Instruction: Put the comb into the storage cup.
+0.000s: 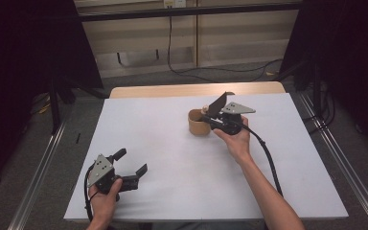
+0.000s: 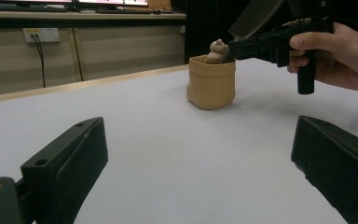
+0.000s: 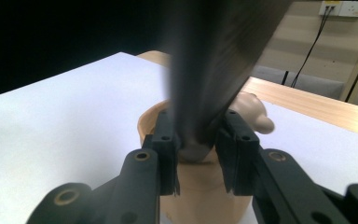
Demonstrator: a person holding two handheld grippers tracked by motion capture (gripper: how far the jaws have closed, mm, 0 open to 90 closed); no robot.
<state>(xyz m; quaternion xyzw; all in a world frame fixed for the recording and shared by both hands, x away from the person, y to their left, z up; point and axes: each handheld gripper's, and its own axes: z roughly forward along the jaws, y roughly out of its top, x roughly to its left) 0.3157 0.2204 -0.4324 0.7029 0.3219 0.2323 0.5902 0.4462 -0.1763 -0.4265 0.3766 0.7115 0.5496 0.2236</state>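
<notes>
While your right hand-held gripper (image 1: 212, 116) sits at the rim of the tan pot (image 1: 197, 125), its jaws are clamped on a dark comb (image 3: 214, 70); in the right gripper view the two black pads press the comb's lower end from either side, and the blade rises steeply, blurred, toward the camera. In the left gripper view the comb's ridged teeth (image 2: 254, 16) slant up and away from the pot.

The pot stands upright on the white worktop (image 1: 172, 158), toward the far side and a little right of centre, with the wooden edge of the worktop (image 1: 172, 90) behind it. A small beige figurine (image 2: 216, 50) pokes above the pot's rim, just beside the tip of the right hand-held gripper; whether comb and figurine touch you cannot tell.

Your right hand (image 1: 237, 139) grips the handle from the near side, cable (image 1: 268, 158) trailing back along your forearm.

Your left hand-held gripper (image 1: 133, 168) rests low at the near left corner of the worktop, well apart from the pot. Its jaws stand wide apart with nothing between them, only bare worktop in the gap.
</notes>
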